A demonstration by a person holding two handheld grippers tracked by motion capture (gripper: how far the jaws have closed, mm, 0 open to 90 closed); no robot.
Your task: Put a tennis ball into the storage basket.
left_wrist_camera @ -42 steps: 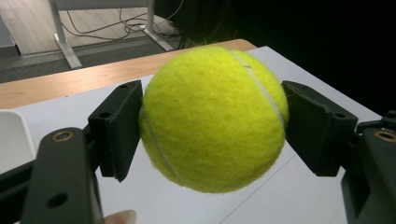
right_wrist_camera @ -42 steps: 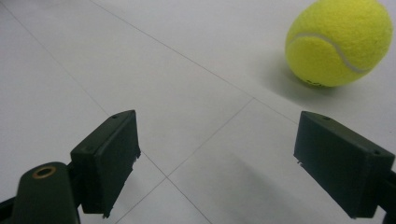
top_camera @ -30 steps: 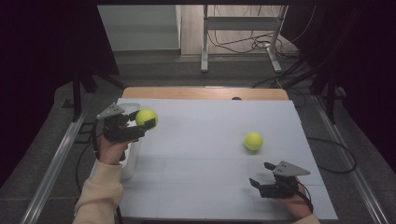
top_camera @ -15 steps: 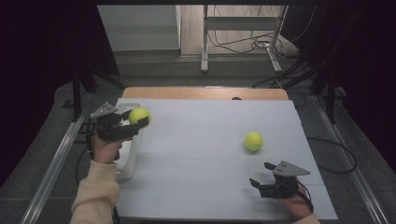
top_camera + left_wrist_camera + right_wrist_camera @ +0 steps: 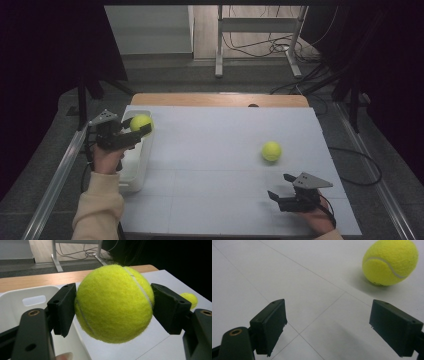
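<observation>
- The counter (image 5: 220, 165), covered by a white sheet, carries everything; its wooden far edge shows beyond the sheet.
- A white bin (image 5: 134, 167) sits along the counter's left edge, running from near the far left corner toward the person, and looks empty where its inside shows.
- The left gripper (image 5: 131, 131) hangs over the bin's far end, its jaws closed on a tennis ball (image 5: 113, 302) and pressing on both sides of it.
- The held ball is above the bin's right-hand rim rather than squarely over the opening, so the coming release likely turns on carrying it a little further toward the counter's left edge, then lowering.
- The right gripper (image 5: 279, 186) rests low near the counter's near right corner, jaws spread wide with nothing between them.
- A second tennis ball (image 5: 271, 151) lies loose on the sheet, just beyond the right gripper toward the far edge; in the right gripper view it sits ahead and off to the right of the jaws.
- The right hand is much the nearer to this loose ball; the left is well apart from it.
</observation>
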